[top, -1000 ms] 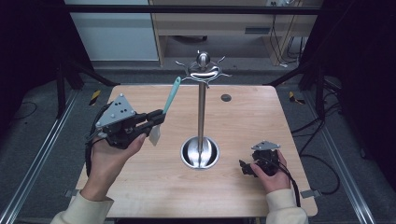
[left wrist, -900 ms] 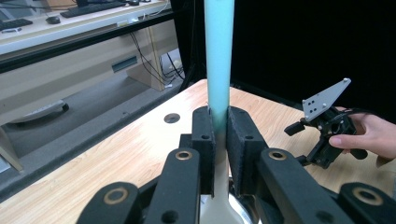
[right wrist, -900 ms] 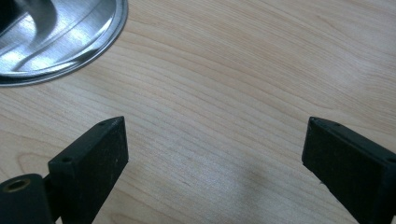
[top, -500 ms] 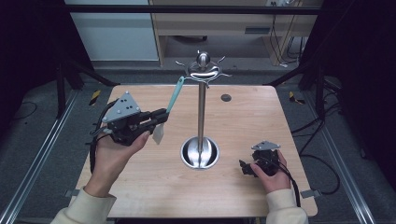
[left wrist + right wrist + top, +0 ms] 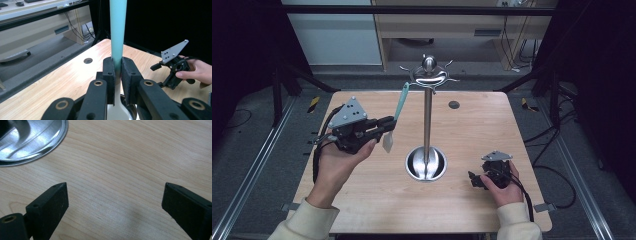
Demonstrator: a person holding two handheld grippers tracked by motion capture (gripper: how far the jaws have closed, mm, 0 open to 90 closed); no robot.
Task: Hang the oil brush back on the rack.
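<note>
Light wood desk (image 5: 362, 200) w/ rounded corners in a dark room, pale cabinet behind; steel hanger stand (image 5: 427, 120) at centre. Left tongs (image 5: 388, 121) clamped on teal-handled spatula (image 5: 400, 102), held upright above the desk just left of the stand's pole. Right tongs (image 5: 113, 205) wide open, nothing held, low over bare wood nr stand's base.

Teal-handled spatula (image 5: 395, 116) held upright above the table.

The spatula has a long, slim teal handle and a pale, whitish blade. It stands nearly vertical, blade down and clear of the wooden tabletop, its handle tip rising close beside the hooks atop the steel stand (image 5: 427, 110). The left gripper (image 5: 384, 125) pinches it where handle meets blade, just left of the stand's pole and round base.
</note>
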